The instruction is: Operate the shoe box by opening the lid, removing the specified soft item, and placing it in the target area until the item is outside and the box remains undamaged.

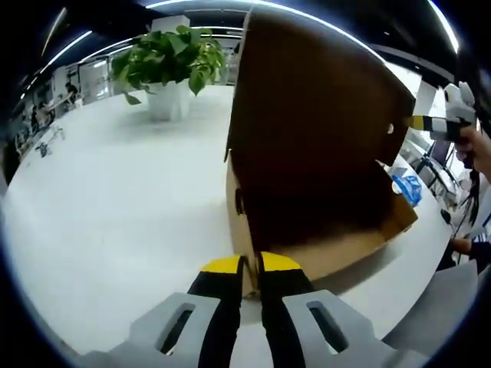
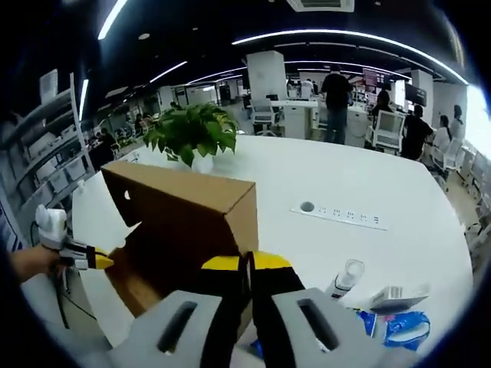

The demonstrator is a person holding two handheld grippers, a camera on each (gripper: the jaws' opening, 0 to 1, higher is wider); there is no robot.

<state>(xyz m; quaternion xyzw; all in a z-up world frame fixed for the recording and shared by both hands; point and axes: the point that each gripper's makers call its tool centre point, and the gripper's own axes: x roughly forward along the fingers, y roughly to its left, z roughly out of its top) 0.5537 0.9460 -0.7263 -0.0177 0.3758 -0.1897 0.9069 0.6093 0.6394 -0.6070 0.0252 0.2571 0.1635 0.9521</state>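
A brown cardboard shoe box (image 1: 337,257) stands on the white table with its lid (image 1: 307,138) swung up almost upright. Its inside is dark and I cannot make out any soft item in it. My left gripper (image 1: 250,268) is shut on the near corner of the box wall. The right gripper (image 1: 439,123) reaches the lid's far edge from the right. In the right gripper view the lid (image 2: 184,203) rises in front, and my right gripper (image 2: 247,264) is shut on its edge. The left gripper (image 2: 80,254), held by a hand, touches the box's left side.
A potted plant (image 1: 173,57) (image 2: 192,134) stands further back on the round white table (image 1: 115,207). A small bottle (image 2: 345,277), blue packets (image 2: 403,326) and a socket strip (image 2: 341,215) lie to the right of the box. People stand at desks behind.
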